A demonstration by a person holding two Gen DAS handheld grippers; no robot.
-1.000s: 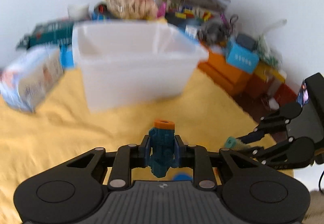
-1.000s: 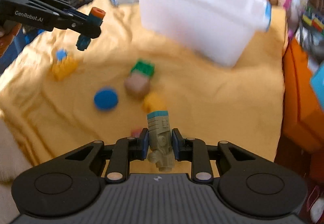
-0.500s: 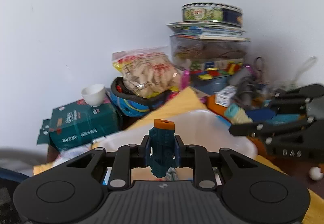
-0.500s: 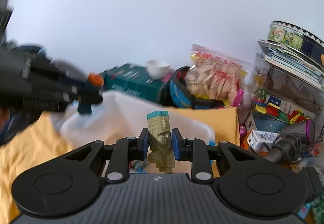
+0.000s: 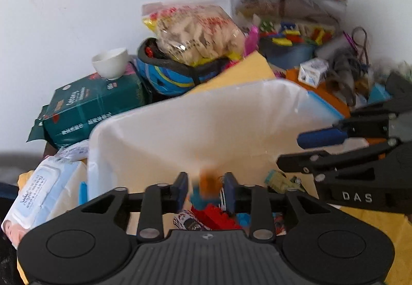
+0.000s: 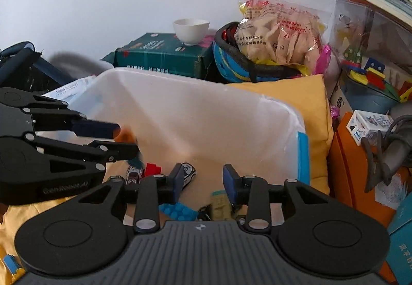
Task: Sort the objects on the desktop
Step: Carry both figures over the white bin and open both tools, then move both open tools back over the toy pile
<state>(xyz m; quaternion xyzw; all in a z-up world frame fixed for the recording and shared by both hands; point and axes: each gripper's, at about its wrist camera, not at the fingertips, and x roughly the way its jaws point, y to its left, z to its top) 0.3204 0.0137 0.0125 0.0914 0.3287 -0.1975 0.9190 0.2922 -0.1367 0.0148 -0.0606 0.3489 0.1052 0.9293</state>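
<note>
Both grippers hang over a translucent white bin (image 5: 180, 128) (image 6: 283, 115). My left gripper (image 5: 204, 189) is open; the blue figure with the orange cap (image 5: 206, 189) is a blur between its jaws, dropping free. My right gripper (image 6: 203, 184) is open; the tan figure with the teal cap (image 6: 219, 205) lies in the bin below it, also seen in the left wrist view (image 5: 280, 182). In the bin lie a toy car (image 6: 189, 173), a red brick (image 6: 153, 169) and a blue brick (image 6: 179, 211).
A yellow cloth (image 6: 303, 94) covers the desk. Behind the bin are a green box (image 5: 90, 104) with a white cup (image 5: 110, 62), a snack bag (image 5: 195, 30) on a blue helmet, and stacked toy boxes (image 5: 288, 9). A wipes pack (image 5: 38, 195) lies left; orange boxes (image 6: 352, 164) stand right.
Both grippers have opened over the bin. The tan figure has dropped into the bin and the blue figure is falling out of the left jaws.
</note>
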